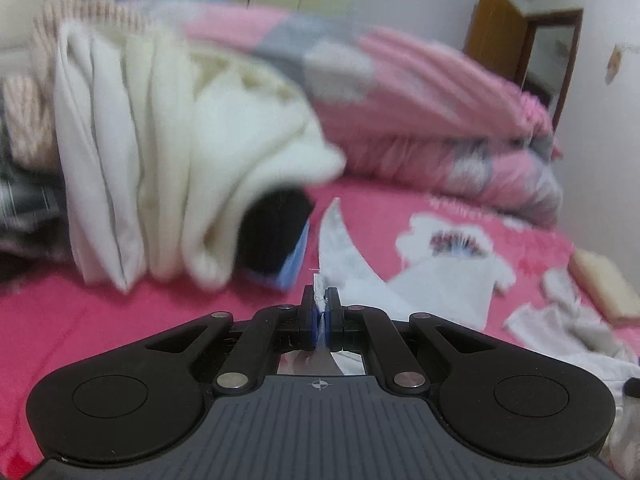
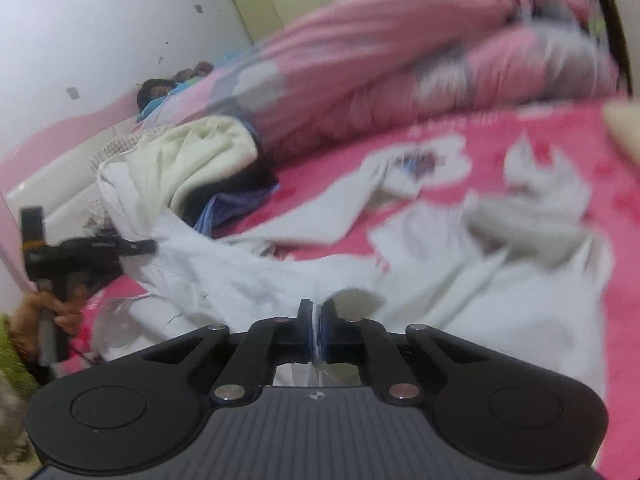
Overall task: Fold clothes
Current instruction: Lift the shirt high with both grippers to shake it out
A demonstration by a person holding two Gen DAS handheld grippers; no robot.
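Left wrist view, left to right. Upper left of the frame: a blurred stack of cream and white clothes (image 1: 160,152) leaning on the bed, with a dark garment and a blue one (image 1: 294,256) tucked under its lower right edge. Top centre to right: a rolled pink and grey quilt (image 1: 420,104). Lower centre: the left claw (image 1: 321,300), jaws pressed together on an edge of the white garment (image 1: 352,272), which rises as a pointed flap just above the fingertips and spreads to the right over the pink bedsheet (image 1: 80,320). Far right: a beige folded item (image 1: 604,284) at the sheet's edge and a brown door (image 1: 504,32) beyond; the other view shows neither fully.

Right wrist view, left to right. Lower left of the frame: a hand (image 2: 60,312) gripping the handle of the left claw (image 2: 150,246), seen from the side, its tip at a raised corner of the white garment (image 2: 260,272); only this view shows it so. Upper left: the cream clothes (image 2: 192,160), with blue fabric beneath, and a pale headboard behind. Centre: the garment lies crumpled across the pink bedsheet (image 2: 624,320) from the left claw to the far right, far more of it than the left view shows. Lower centre: the right claw (image 2: 316,312), jaws closed with a thin fold of the white garment between them. Upper right: the pink and grey quilt (image 2: 440,52), blurred.
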